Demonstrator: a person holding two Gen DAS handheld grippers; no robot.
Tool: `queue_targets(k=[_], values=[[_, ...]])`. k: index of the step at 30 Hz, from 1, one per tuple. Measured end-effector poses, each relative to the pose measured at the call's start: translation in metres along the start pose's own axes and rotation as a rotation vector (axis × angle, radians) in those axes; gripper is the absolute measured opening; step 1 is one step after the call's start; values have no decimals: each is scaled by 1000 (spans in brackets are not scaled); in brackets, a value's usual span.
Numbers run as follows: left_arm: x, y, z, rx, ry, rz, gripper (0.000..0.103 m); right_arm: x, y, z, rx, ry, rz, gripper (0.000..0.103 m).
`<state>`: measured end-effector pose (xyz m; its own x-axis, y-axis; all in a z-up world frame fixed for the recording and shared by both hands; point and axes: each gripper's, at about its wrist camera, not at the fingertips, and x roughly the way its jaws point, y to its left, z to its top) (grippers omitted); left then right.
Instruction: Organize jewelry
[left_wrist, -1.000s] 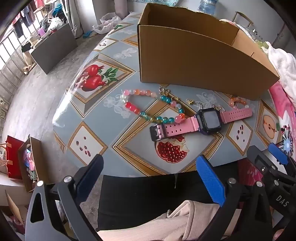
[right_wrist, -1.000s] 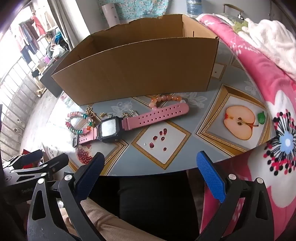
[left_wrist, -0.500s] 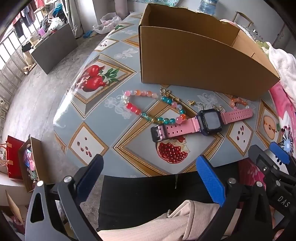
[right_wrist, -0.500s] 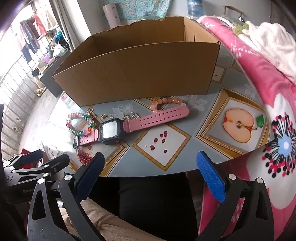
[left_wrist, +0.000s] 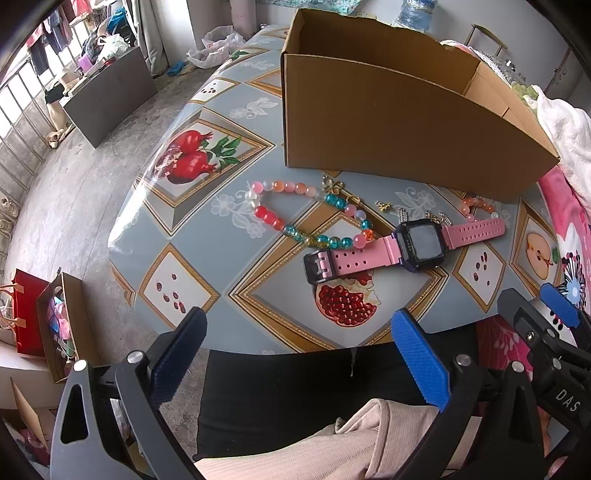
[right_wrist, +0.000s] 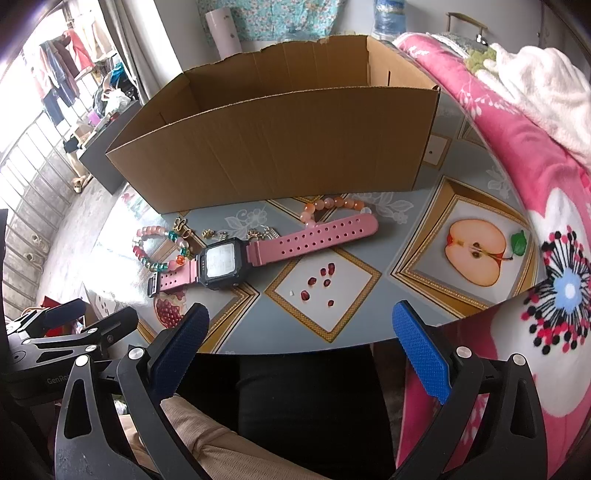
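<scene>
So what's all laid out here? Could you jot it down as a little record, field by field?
surface: table with a fruit-print cover
container: open cardboard box, standing behind the jewelry
watch: pink watch, lying flat, strap stretched out
bracelets: multicoloured bead bracelet left of the watch; peach bead bracelet by the box
small pieces: gold trinkets near the box
left gripper: open, holding nothing, short of the table edge
right gripper: open, holding nothing
</scene>
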<state>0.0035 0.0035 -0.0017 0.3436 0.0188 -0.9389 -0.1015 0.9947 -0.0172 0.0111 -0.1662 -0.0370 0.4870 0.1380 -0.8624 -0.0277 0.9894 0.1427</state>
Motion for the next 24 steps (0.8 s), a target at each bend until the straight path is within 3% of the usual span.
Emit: queue_targets(k=[24], values=[[-3, 1, 0, 0, -5, 1, 99, -1, 1, -1, 3, -4, -4, 96]])
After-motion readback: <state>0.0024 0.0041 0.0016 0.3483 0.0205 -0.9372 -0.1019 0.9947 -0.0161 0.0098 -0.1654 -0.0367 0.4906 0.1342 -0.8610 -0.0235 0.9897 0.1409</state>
